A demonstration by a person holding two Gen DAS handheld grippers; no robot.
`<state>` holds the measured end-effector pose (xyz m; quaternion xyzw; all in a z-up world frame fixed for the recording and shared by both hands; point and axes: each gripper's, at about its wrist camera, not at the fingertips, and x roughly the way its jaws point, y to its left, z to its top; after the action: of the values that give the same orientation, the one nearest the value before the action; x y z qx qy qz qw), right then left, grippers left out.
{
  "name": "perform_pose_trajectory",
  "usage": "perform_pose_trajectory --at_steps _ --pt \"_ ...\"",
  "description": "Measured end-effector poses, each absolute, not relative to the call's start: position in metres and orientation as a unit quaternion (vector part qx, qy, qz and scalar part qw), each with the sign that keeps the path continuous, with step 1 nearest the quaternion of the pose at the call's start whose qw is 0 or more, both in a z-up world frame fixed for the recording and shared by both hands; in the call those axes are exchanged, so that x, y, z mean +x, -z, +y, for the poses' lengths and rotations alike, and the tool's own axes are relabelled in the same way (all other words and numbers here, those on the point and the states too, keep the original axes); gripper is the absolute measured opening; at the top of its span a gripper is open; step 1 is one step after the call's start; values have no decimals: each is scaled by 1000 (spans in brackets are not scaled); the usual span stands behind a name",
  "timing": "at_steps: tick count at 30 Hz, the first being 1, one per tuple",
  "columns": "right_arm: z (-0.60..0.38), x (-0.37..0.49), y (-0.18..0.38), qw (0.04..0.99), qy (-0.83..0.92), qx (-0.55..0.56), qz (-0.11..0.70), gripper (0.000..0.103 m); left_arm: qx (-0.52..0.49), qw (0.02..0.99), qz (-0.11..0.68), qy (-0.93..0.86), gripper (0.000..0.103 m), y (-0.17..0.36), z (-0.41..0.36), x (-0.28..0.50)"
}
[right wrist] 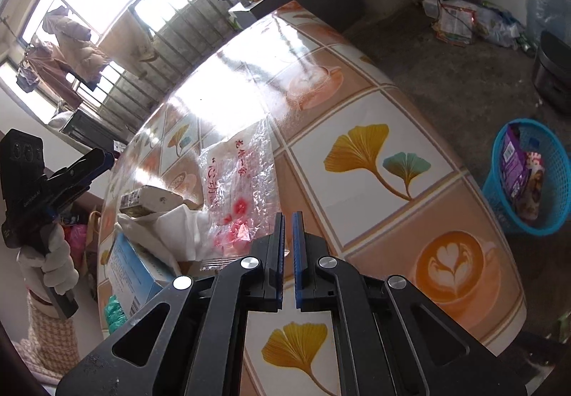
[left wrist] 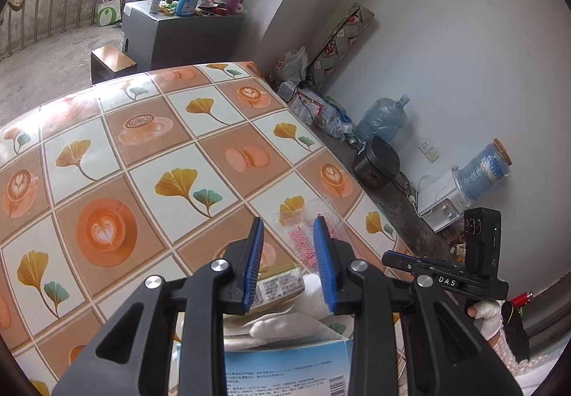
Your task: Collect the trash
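Patterned oilcloth covers the desk (right wrist: 392, 103), and the trash lies bunched at its near edge: a clear wrapper (right wrist: 239, 189) with red print, white tissue (right wrist: 178, 231), a small packet (left wrist: 282, 287) and a blue box (right wrist: 132, 271). A blue basket (right wrist: 556, 217) on the floor already holds some packets. Right gripper (right wrist: 288, 217) hangs just beside the wrapper, jaws together and empty; left gripper (left wrist: 288, 228) hovers over the pile, jaws apart, gripping nothing. Judging by this, a pick is next — part the jaws, close on the wrapper, carry it to the basket.
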<state>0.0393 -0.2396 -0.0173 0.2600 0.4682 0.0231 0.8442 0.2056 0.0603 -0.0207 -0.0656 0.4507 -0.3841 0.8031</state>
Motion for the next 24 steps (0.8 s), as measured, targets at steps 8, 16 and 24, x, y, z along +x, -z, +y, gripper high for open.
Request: perform_pose_trajectory --at_steps 8,16,24 --pt "-261 25 14 840 -21 309 446 7 -56 794 458 395 28 22 33 193" --pt "-265 27 26 805 -63 384 448 25 -38 788 477 387 28 28 5 186" --pt "-246 32 32 782 -81 371 495 33 -2 771 496 400 28 46 -33 184"
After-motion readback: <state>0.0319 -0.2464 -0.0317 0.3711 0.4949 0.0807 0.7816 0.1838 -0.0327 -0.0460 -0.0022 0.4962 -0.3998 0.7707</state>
